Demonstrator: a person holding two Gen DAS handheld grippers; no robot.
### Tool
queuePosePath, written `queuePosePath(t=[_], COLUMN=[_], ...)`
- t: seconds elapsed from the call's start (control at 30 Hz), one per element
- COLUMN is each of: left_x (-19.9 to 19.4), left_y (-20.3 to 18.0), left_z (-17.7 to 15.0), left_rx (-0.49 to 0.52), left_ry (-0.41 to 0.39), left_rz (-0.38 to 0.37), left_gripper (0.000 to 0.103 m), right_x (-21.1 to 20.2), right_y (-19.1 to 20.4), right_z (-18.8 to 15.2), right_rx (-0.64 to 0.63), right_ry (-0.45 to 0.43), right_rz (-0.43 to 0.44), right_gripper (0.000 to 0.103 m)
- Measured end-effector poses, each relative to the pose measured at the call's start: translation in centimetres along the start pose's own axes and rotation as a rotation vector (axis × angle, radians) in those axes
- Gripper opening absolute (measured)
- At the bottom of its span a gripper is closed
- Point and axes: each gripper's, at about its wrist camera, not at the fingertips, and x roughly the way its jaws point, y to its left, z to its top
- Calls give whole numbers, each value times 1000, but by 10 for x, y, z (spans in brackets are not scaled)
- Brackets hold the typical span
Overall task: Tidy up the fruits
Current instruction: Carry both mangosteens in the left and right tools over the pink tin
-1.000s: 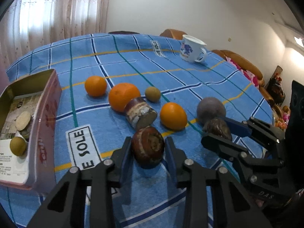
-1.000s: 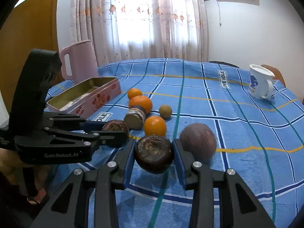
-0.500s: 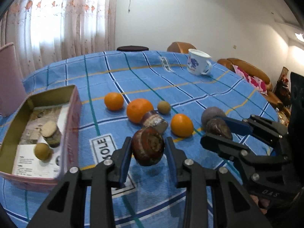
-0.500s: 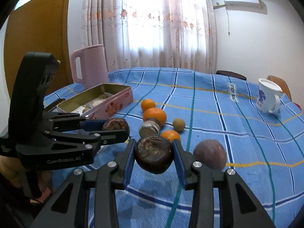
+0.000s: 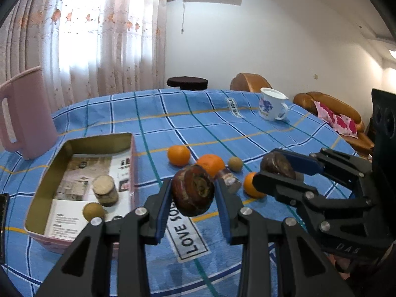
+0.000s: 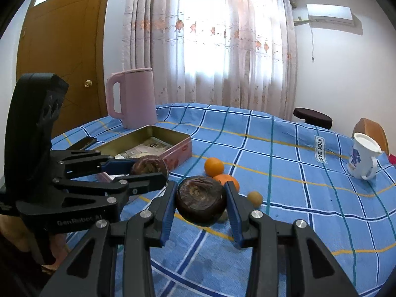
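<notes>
My left gripper (image 5: 193,188) is shut on a dark red-brown round fruit (image 5: 193,198), held in the air above the blue checked cloth. To its right, my right gripper (image 5: 274,167) is shut on a second dark brown fruit (image 5: 278,164). In the right wrist view this fruit (image 6: 201,201) fills the right gripper (image 6: 201,190), with the left gripper (image 6: 148,169) at the left. An open pink tin (image 5: 99,138) lies left of both, holding a cut round piece (image 5: 105,194) and a small tan fruit (image 5: 93,211). Three oranges (image 5: 178,155) and another tan fruit (image 5: 235,163) lie on the cloth.
A pink jug (image 5: 22,113) stands behind the tin, with a dark phone (image 6: 85,142) lying beside it. A white mug with a blue print (image 5: 271,107) stands at the far right of the table. A brown cylindrical piece (image 5: 229,180) lies among the oranges. Chairs and a sofa ring the table.
Both grippers have lifted their dark fruits off the cloth and tilted upward. The tin has come nearer to the left gripper. Both grips are unchanged.
</notes>
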Motion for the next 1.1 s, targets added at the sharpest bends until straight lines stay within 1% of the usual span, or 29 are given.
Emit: queuePosePath(t=[0.17, 0.43, 1.1], left_x=[-4, -8, -11], left_y=[5, 17, 46], left_z=[1, 3, 13], left_rx=[-4, -10, -29], left_ry=[-23, -38, -49], left_rz=[26, 58, 124], left_gripper=[36, 36, 36], right_x=[3, 7, 29], right_y=[4, 8, 22], right_z=[3, 13, 56], right_rx=[-9, -28, -106], right_ry=[-8, -22, -44], right_rz=[4, 8, 28], right_gripper=[40, 40, 40])
